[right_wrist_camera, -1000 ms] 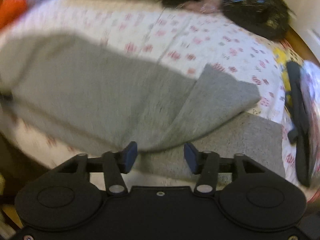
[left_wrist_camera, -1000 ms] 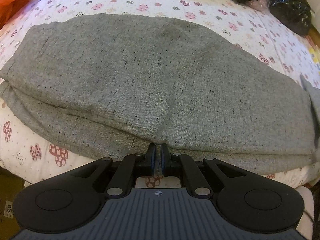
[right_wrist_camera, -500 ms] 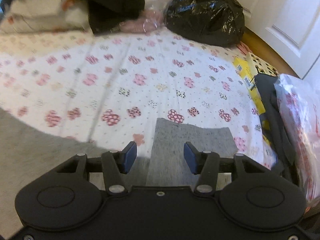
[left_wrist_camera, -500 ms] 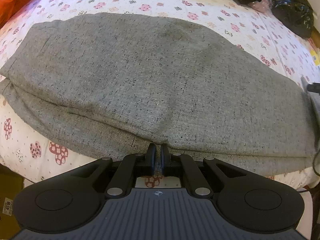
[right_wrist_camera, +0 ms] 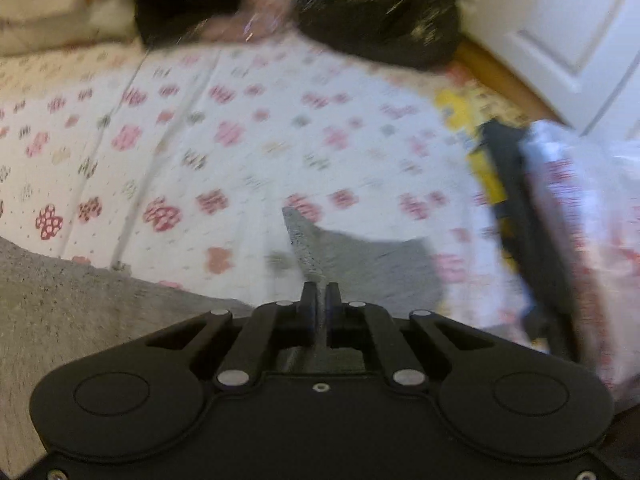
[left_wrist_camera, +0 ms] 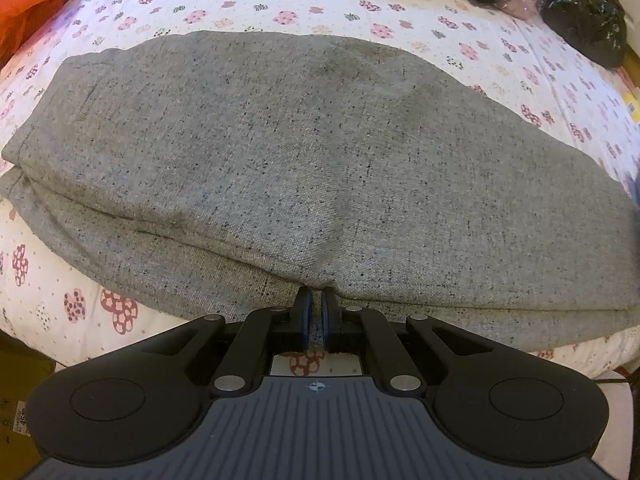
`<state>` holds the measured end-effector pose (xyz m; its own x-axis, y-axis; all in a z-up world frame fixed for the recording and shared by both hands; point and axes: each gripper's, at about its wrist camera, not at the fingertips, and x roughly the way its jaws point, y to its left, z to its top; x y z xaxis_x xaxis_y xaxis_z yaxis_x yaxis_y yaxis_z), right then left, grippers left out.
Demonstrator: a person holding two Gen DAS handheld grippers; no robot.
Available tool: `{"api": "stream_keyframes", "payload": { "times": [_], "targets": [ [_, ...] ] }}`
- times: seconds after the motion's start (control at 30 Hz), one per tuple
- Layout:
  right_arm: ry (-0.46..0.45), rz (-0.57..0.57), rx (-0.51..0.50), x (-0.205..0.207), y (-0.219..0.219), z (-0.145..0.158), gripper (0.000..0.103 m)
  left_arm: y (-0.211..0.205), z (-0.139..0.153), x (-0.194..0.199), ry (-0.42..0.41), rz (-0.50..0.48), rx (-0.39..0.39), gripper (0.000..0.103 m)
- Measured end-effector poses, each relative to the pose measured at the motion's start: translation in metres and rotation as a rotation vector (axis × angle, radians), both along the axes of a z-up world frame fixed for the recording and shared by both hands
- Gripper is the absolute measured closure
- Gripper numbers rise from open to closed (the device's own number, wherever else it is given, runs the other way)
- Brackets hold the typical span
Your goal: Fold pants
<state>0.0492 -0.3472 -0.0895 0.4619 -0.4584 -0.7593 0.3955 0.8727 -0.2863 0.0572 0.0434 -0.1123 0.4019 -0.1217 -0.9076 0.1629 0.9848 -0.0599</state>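
Grey pants (left_wrist_camera: 304, 168) lie on the bed (left_wrist_camera: 280, 4). Left tongs (left_wrist_camera: 314, 300) are clamped on the near fold; right tongs (right_wrist_camera: 320, 296) are clamped on a leg end.

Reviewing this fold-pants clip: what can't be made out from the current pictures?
- Left wrist view: the right end of the grey pants runs off the frame edge; the edge pinched by the left hand-held gripper is hidden behind its fingers.
- Right wrist view: motion blur smears everything; what part of the pants the right hand-held gripper clamps is unclear.
- The black bag is too blurred to identify its contents.
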Motion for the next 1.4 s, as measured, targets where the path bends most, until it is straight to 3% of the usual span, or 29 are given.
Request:
{"api": "stream_keyframes", "payload": {
  "times": [0.13,0.27,0.57,0.8,1.07,1.13,1.2,1.23,1.27,1.37,1.4],
  "targets": [
    [-0.064,-0.072,-0.027,-0.047,-0.018,0.024,0.095,0.001,0.001,-0.003,-0.005,-0.003,-0.004,0.097],
    [-0.059,-0.134,-0.044,-0.077,-0.033,0.029,0.095,0.0,0.002,-0.004,-0.012,-0.006,-0.002,0.097],
    [-0.009,-0.262,0.007,-0.109,-0.053,0.001,0.096,-0.001,0.005,-0.009,-0.032,-0.011,-0.011,0.103],
    [-0.012,-0.325,0.017,-0.127,-0.055,-0.004,0.097,-0.003,0.02,-0.025,-0.089,-0.034,-0.006,0.103],
    [0.059,-0.342,0.01,-0.126,-0.054,-0.028,0.097,-0.003,0.001,-0.03,-0.023,-0.036,-0.015,0.102],
    [0.058,-0.321,-0.025,-0.125,-0.048,-0.028,0.088,-0.003,0.005,-0.031,-0.031,-0.042,-0.02,0.101],
    [0.022,-0.33,-0.04,-0.128,-0.043,-0.021,0.025,-0.003,0.015,-0.034,-0.057,-0.049,-0.028,0.098],
    [-0.017,-0.324,-0.033,-0.131,-0.039,-0.014,0.013,-0.003,0.019,-0.036,-0.075,-0.056,-0.03,0.095],
    [-0.053,-0.31,-0.031,-0.133,-0.036,-0.007,0.007,-0.002,0.024,-0.039,-0.094,-0.065,-0.027,0.091],
    [-0.124,-0.264,-0.077,-0.135,-0.014,0.019,0.007,0.007,0.037,-0.037,-0.142,-0.049,-0.014,0.077],
    [-0.155,-0.231,-0.077,-0.134,-0.004,0.028,0.007,0.014,0.04,-0.031,-0.152,-0.024,-0.016,0.077]
  ]
}}
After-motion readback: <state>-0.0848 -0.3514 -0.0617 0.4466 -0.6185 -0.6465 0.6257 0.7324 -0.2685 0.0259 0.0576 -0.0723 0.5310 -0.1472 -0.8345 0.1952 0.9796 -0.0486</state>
